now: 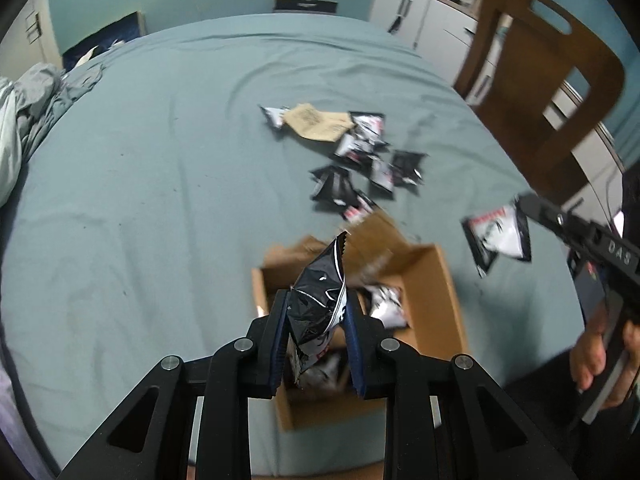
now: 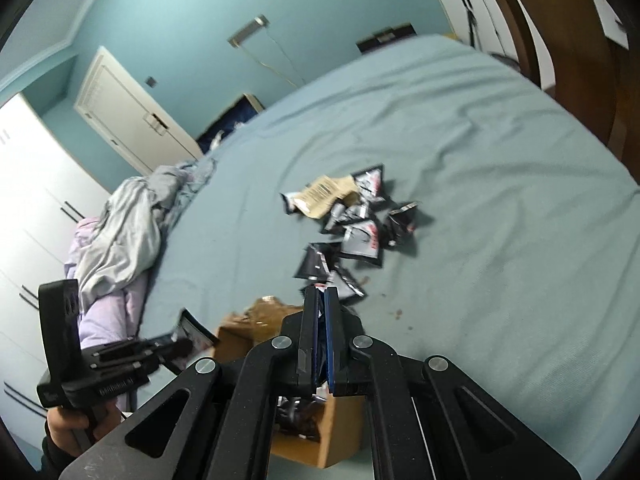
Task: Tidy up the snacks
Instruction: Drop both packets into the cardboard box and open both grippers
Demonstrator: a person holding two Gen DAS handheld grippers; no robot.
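Observation:
My left gripper is shut on a black and silver snack packet, held upright over an open cardboard box that has other packets inside. In the right wrist view the same left gripper shows at lower left with its packet. My right gripper is shut, and the left wrist view shows a white and black packet hanging from the right gripper's tip, right of the box. Several loose packets lie piled on the bed beyond the box.
A tan paper pouch lies at the pile's far edge. Crumpled bedding is heaped on the bed's left side. A wooden chair stands at the right edge. A hand grips the right tool.

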